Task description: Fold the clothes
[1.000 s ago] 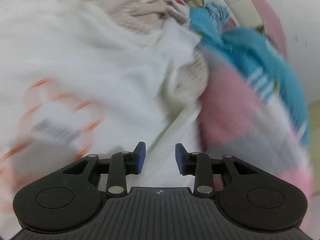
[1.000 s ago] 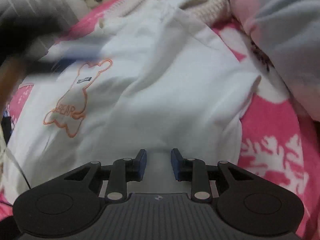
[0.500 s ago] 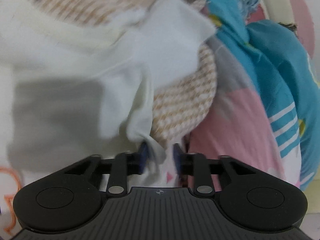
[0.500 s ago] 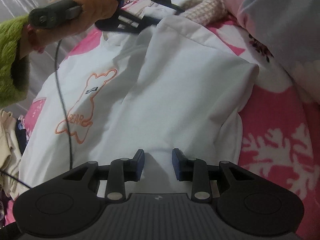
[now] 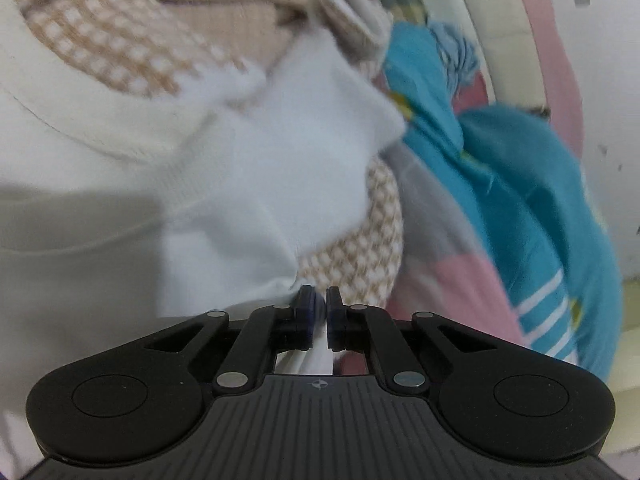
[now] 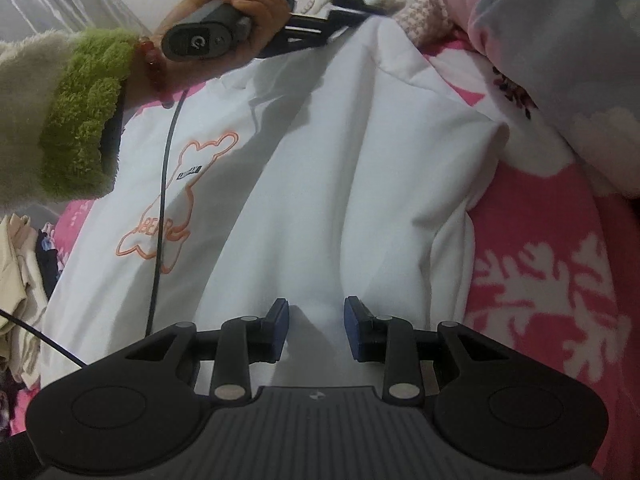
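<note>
A: Since half a second ago, the left gripper (image 5: 319,312) has clamped its jaws on the white sweatshirt (image 5: 248,184) edge by the checked knit (image 5: 360,256). A thin pinch may slip.

B: Right-wrist view: right gripper (image 6: 316,330) gapes, holding nothing, over the sweatshirt on the pink bedspread (image 6: 552,264); the cable (image 6: 162,184) could snag the fold.

Your white sweatshirt (image 6: 360,184) is soft, smooth cloth with a matt look, and the orange bear outline (image 6: 160,216) on it looks printed flat. Your left gripper (image 5: 319,312) is matt black plastic with shiny little metal pins, and it pinches that same white cloth. Your right gripper (image 6: 316,332) has the same dull black plastic and blue pads. Your green sleeve (image 6: 80,120) is fuzzy and rough. The beige checked knit (image 5: 360,256) looks bumpy. The pink bedsheet (image 6: 560,240) is flat, matt cloth.
</note>
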Demonstrator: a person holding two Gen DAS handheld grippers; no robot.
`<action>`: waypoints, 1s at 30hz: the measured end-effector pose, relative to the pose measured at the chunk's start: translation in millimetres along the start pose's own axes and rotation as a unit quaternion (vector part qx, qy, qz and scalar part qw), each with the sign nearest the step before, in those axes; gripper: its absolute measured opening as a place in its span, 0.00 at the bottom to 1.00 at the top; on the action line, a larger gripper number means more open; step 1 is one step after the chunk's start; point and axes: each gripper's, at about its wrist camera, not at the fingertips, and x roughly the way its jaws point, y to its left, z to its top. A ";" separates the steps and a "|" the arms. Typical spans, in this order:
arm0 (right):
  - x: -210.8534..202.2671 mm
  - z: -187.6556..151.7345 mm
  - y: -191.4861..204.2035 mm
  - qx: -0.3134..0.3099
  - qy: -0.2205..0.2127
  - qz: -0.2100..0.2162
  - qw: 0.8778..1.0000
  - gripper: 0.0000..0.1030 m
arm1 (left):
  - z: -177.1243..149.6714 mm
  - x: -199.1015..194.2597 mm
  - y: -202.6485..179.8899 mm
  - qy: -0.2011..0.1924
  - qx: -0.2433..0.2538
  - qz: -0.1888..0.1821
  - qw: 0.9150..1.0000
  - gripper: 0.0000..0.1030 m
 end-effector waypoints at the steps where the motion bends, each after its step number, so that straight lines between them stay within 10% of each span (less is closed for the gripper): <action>1: 0.4 -0.1 -1.7 0.002 0.001 0.003 1.000 0.31 | 3.1 -6.7 -1.7 -0.010 -0.002 -0.007 1.000 0.06; 11: -39.3 19.1 -18.2 0.036 -0.062 -0.024 0.997 0.32 | -21.9 -94.6 -19.9 -0.017 0.103 0.028 0.994 0.21; 18: -40.1 39.1 -3.3 0.001 -0.054 -0.027 0.998 0.34 | -78.2 -197.6 65.5 -0.053 0.018 0.156 0.986 0.25; 23: -27.8 55.0 20.5 -0.014 -0.039 -0.015 0.999 0.37 | -74.4 -289.6 117.8 -0.134 -0.073 0.231 0.961 0.28; 30: 25.6 82.0 90.7 -0.010 0.007 0.042 0.999 0.52 | -6.8 -389.3 178.8 -0.273 -0.189 0.271 0.904 0.37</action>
